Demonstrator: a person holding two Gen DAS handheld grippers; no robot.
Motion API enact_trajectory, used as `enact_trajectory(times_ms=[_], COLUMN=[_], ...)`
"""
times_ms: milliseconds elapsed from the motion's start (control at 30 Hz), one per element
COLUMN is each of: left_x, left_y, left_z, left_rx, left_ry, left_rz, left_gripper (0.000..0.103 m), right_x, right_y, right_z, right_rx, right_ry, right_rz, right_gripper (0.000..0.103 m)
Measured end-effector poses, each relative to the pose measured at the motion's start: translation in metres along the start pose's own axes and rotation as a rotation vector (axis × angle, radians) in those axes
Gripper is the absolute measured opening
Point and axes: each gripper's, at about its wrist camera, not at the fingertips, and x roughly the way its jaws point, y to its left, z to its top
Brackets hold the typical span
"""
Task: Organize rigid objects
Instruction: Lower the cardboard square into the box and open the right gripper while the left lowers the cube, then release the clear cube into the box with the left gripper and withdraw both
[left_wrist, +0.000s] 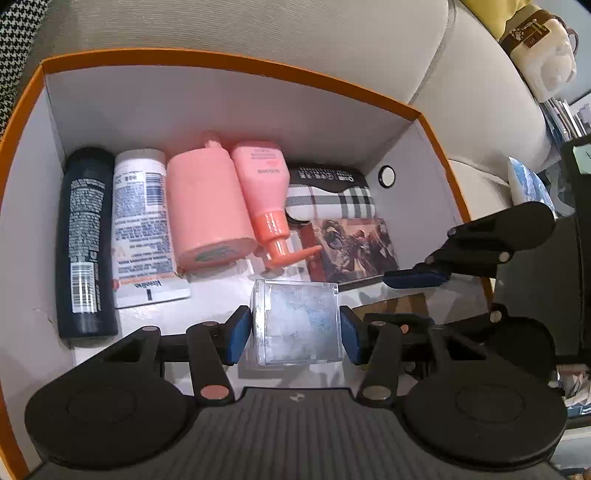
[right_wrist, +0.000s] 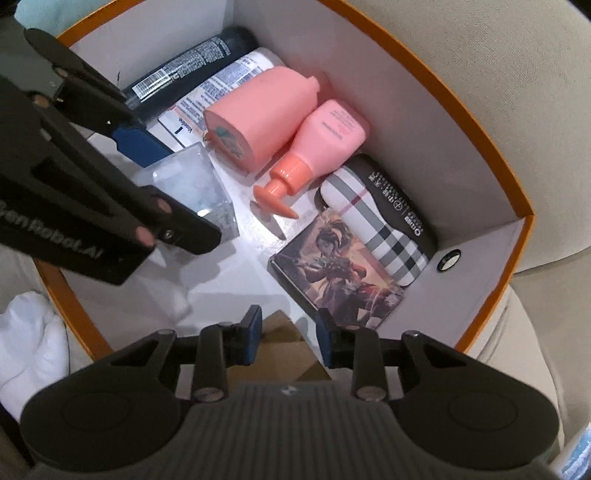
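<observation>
My left gripper (left_wrist: 293, 330) is shut on a clear plastic cube box (left_wrist: 295, 325) and holds it low inside the orange-rimmed white box (left_wrist: 221, 62). The cube also shows in the right wrist view (right_wrist: 192, 184) between the left gripper's fingers (right_wrist: 140, 144). My right gripper (right_wrist: 290, 339) is open and empty above the box's near wall, over a brown cardboard piece (right_wrist: 284, 339). It shows at the right in the left wrist view (left_wrist: 417, 277).
In the box lie a dark bottle (left_wrist: 86, 240), a white tube (left_wrist: 142, 225), a pink container (left_wrist: 207, 206), a pink pump bottle (left_wrist: 266, 195), a plaid case (left_wrist: 332, 195) and a picture card box (left_wrist: 351, 247). The box sits on a beige sofa (left_wrist: 295, 33).
</observation>
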Motion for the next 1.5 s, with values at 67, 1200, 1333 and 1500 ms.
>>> enact_trajectory(times_ms=[67,1200,1333,1500], left_x=[0.001,0.035,0.035,0.029], left_y=[-0.001,-0.034,-0.030,-0.027], left_z=[0.000,0.004,0.003,0.000], left_rx=[-0.010,-0.122,-0.174,-0.190], left_ry=[0.009,0.154,0.168,0.137], left_rz=[-0.009,-0.027,-0.051,-0.065], left_gripper=[0.058,0.058,0.057,0.057], right_x=[-0.001,-0.075,-0.076,-0.078], right_y=[-0.004,-0.023,-0.020,-0.016], right_z=[-0.001,-0.066,-0.067,-0.070], right_rx=[-0.010,0.321,0.309,0.309], right_ry=[-0.014,-0.382,-0.377,-0.369], right_rz=[0.018,-0.105,-0.118,-0.121], right_gripper=[0.032,0.041,0.041,0.041])
